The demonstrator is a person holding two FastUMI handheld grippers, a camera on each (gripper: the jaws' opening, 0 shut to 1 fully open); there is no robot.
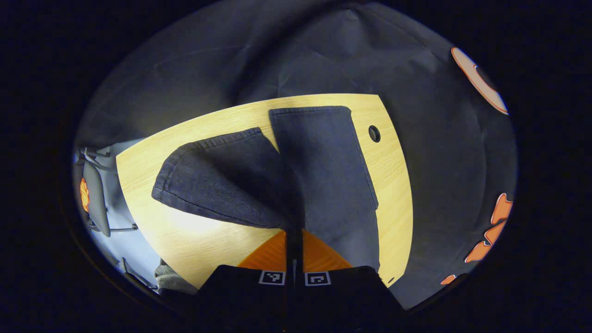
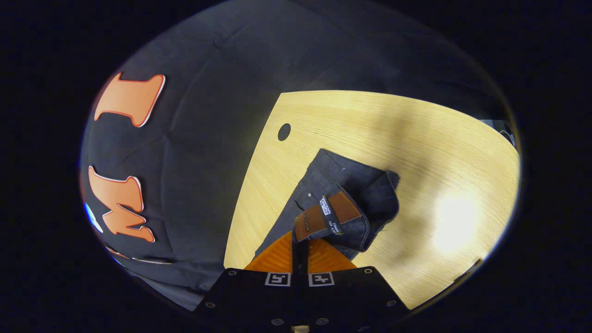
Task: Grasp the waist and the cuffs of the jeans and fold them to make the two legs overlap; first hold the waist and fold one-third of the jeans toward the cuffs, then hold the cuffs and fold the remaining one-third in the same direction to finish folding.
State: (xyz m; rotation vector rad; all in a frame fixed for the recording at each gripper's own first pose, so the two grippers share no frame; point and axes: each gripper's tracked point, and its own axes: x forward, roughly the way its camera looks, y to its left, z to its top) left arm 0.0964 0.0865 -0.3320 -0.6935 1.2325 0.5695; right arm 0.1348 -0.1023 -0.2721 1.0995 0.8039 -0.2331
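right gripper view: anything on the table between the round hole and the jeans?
Nothing. In the right gripper view the stretch from the hole to the jeans is bare wooden table. The right gripper is shut on the jeans' waistband.

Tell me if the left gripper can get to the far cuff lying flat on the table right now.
Probably not yet: the left gripper is shut on the jeans, its fingers full, though nothing lies across the cuff.
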